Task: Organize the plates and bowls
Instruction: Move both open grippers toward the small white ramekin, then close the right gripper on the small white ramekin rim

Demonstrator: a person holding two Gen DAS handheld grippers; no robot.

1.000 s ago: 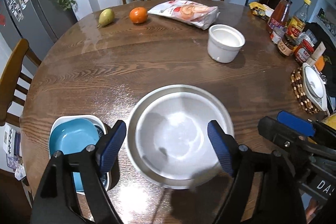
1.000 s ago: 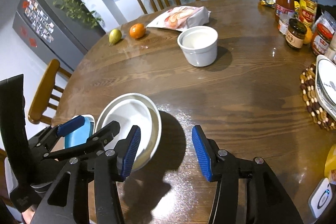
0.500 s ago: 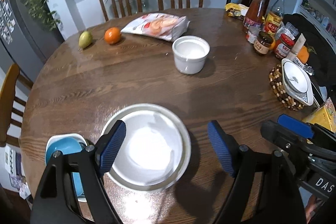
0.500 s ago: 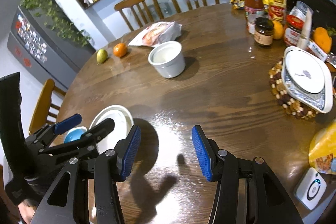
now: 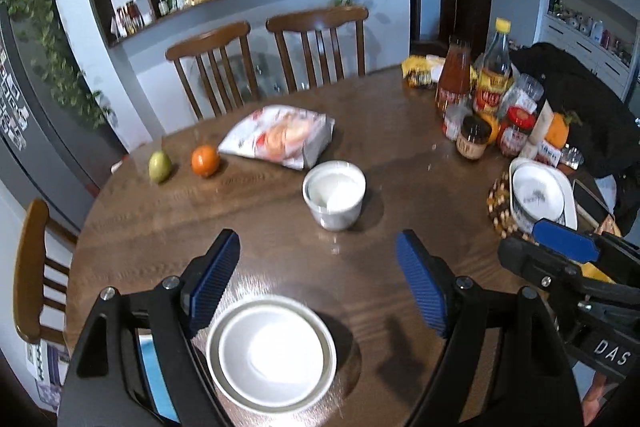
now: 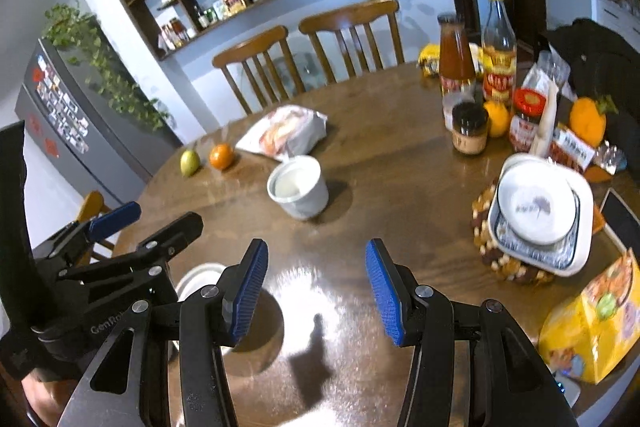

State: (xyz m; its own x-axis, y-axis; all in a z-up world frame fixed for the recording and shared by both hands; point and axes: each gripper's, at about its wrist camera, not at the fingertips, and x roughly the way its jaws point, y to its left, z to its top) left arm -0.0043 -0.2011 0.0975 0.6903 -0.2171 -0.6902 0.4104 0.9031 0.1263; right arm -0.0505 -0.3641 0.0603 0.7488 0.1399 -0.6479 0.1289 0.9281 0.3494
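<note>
Plates and bowls are distributed over a round wooden surface (image 5: 280,239). A white bowl (image 5: 272,351) sits nested inside a grey-rimmed plate (image 5: 326,381) at the near edge, below and between the fingers of the left tongs (image 5: 318,279). Just left of it, a blue dish (image 5: 154,375) is largely hidden behind the left finger. A deep white bowl (image 5: 335,193) stands upright near the middle of the surface, well apart from the stack. At the right edge, a small white plate (image 6: 534,205) lies on a white square dish (image 6: 576,259), with a patterned dish between them; this pile rests on a beaded mat (image 6: 486,239).

Left tongs: held above the surface, jaws wide apart, nothing between the pads. Right tongs (image 6: 316,285): held above the surface, jaws partly open, nothing gripped; bare wood shows between the pads.

Other items: a pear (image 5: 160,167), an orange (image 5: 205,160) and a snack bag (image 5: 280,137) at the far side; bottles and jars (image 6: 480,87) at the far right; a yellow packet (image 6: 596,327) at the near right edge.
</note>
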